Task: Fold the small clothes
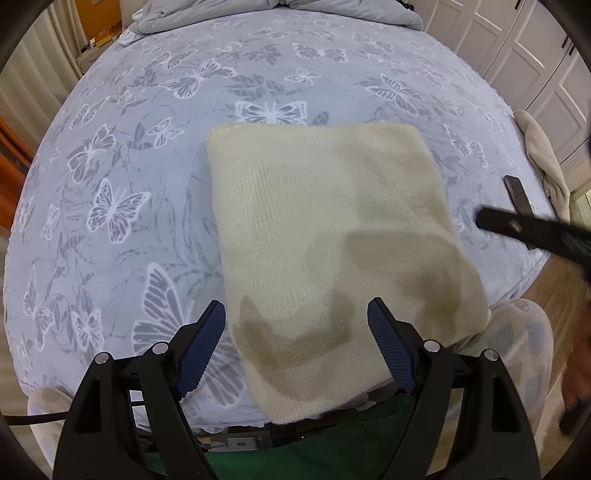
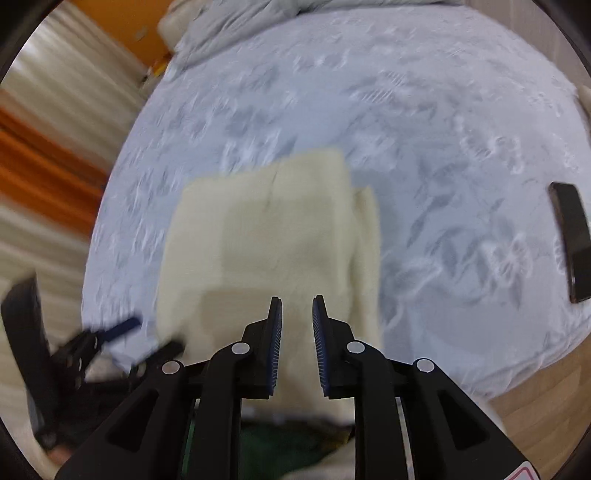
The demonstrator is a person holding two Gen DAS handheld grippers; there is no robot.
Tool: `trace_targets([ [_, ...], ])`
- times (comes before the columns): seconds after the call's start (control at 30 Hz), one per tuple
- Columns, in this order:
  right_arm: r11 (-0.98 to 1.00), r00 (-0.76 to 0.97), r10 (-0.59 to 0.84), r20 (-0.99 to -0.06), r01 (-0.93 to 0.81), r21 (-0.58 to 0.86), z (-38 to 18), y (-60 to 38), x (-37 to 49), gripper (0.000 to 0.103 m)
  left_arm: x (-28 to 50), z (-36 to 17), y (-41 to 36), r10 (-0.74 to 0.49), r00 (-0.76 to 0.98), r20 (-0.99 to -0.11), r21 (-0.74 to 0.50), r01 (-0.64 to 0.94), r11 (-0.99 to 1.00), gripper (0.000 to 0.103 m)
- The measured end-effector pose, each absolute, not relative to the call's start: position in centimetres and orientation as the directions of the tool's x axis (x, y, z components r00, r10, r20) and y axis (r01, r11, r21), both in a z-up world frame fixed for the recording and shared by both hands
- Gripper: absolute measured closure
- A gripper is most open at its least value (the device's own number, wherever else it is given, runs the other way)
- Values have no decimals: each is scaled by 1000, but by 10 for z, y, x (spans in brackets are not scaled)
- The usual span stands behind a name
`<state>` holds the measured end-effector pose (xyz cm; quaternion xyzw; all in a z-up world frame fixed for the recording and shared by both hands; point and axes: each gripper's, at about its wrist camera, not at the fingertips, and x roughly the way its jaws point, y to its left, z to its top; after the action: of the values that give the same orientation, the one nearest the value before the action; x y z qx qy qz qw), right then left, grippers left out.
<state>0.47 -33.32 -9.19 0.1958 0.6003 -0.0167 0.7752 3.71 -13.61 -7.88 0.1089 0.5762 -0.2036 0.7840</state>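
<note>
lots of bare bed [image 1: 147,147] left and far; a black phone [image 2: 570,240] lies on the right.

Black linkage arms with silver pivot screws, ribbed blue pads on left gripper [image 1: 295,314] and right gripper [image 2: 297,310]; pale patterned trousers [image 1: 517,332].

Bed [image 1: 155,155]: blue-grey butterfly sheet
Duvet [image 1: 229,14]: bunched at the far end
Phone [image 2: 570,240]: dark, on the sheet
Cupboard doors [image 1: 524,48]: white, panelled
Towel [image 1: 543,162]: beige, at bed's edge
</note>
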Motion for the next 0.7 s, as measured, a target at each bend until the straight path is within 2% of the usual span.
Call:
trace_targets([
  [0.03,939,218,166,-962,264,222,-110,-326,8,92,37,-80,-136,-193,250,-949,-65,444,894,26],
  [0.1,952,155,142,-978,249,177,-144,-319,10,92,36,-84,-137,-189,246,-951,-64,441,895,26],
  [0.2,943,201,136,-970,275,189,-111,-320,17,90,33,-85,-139,-176,243,-954,-50,450,892,26],
  [0.3,950,295,138,-945,230,211,-71,-316,18,90,30,-80,-133,-180,265,-947,-44,449,893,26],
  [0.33,956,292,125,-948,221,194,-73,-314,20,90,30,-79,-131,-181,270,-946,-44,444,895,24],
  [0.43,976,146,63,-987,199,92,-135,-309,31,93,33,-84,-128,-166,265,-950,-40,424,905,23],
  [0.47,978,169,43,-985,194,76,-145,-308,32,92,33,-86,-129,-159,259,-953,-37,421,906,23],
  [0.53,978,180,47,-983,191,82,-128,-307,35,89,33,-87,-130,-161,257,-953,-40,420,907,23],
  [0.57,971,209,73,-975,207,117,-113,-311,33,85,33,-86,-130,-159,258,-953,-37,422,906,23],
  [0.63,946,302,120,-946,254,201,-87,-325,24,56,33,-83,-130,-159,264,-951,-35,421,907,22],
  [0.67,937,325,126,-937,272,220,-83,-329,21,29,34,-82,-129,-164,265,-950,-41,415,909,19],
  [0.7,924,354,133,-926,294,245,-80,-337,16,24,35,-80,-126,-183,266,-946,-63,402,913,17],
])
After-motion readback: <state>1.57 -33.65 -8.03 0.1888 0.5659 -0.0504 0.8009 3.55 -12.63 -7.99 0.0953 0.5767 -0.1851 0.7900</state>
